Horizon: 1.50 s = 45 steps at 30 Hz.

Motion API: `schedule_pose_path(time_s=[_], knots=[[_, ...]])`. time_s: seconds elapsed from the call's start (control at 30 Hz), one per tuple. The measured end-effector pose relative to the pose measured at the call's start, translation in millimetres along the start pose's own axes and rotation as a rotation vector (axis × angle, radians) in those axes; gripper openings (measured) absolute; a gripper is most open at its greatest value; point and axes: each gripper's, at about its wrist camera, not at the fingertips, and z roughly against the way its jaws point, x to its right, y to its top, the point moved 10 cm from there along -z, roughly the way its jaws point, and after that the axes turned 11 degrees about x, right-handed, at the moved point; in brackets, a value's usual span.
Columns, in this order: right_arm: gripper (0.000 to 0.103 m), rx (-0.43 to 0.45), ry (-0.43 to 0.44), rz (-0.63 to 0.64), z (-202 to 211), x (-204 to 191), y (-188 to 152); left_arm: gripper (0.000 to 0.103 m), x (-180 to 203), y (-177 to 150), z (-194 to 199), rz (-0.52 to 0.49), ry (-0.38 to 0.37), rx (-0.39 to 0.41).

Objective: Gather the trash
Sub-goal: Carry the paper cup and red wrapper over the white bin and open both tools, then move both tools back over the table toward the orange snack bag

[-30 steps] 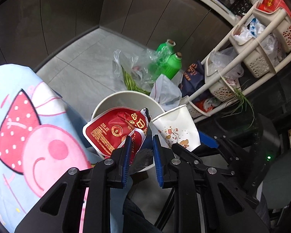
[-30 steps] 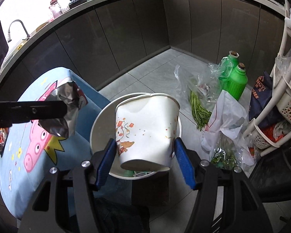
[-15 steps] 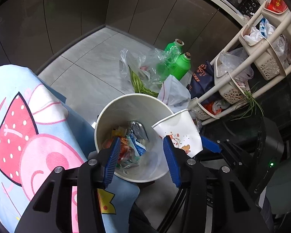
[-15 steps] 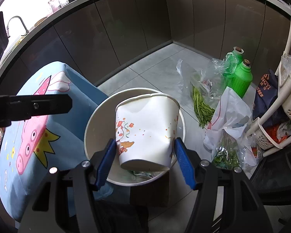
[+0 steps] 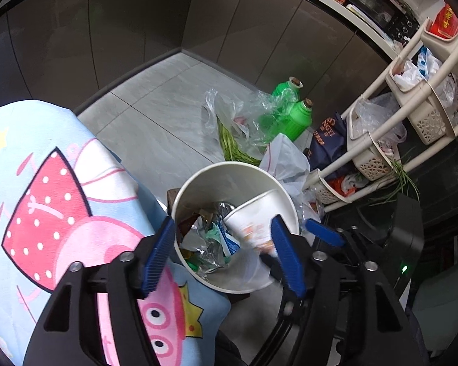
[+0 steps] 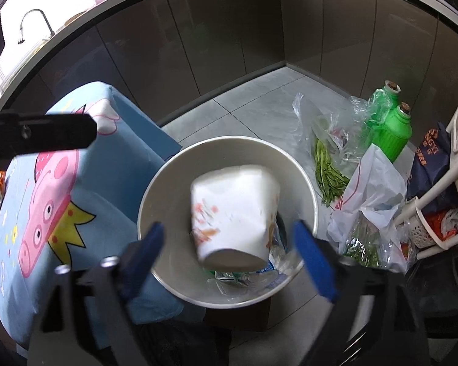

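Observation:
A white paper cup (image 6: 235, 210) with a confetti print is blurred and loose inside the round white trash bin (image 6: 155, 192); it also shows in the left wrist view (image 5: 253, 213). My right gripper (image 6: 229, 253) is open just above the bin, its blue fingers (image 6: 313, 262) apart from the cup. My left gripper (image 5: 223, 256) is open and empty over the bin (image 5: 229, 170), above crumpled wrappers (image 5: 207, 238) that lie inside.
A table with a blue cartoon-pig cloth (image 5: 45, 201) stands left of the bin. On the floor behind are green bottles (image 6: 390, 128), plastic bags with greens (image 6: 329, 164), a white bag (image 6: 369, 195) and a beige basket rack (image 5: 412, 116).
My left gripper opened and dropped the red wrapper into the bin. My right gripper then opened and the paper cup dropped from it into the bin.

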Motion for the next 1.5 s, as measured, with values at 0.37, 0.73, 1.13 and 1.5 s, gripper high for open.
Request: schedule_pose_path(time_s=[0.37,0.73,1.13,1.5], knots=[[0.099,-0.034,-0.001,0.040,8.8,-10.3,-8.3,0.088,-14.0,6.5,14.6,0.057,0.036,0.045],[0.100,0.035,0.010,0.096,45.2,-34.6,19.7,0.094,-20.2,14.0,61.0,0.062,0.094,0.122],[0.100,0.114,0.051,0.218,89.7,-92.9,46.3,0.094,-53.2,-7.5,141.7,0.091,0.178,0.208],[0.100,0.155,0.116,0.321,109.8,-158.7,58.5,0.094,-110.3,-43.0,207.2,0.212,0.250,0.261]])
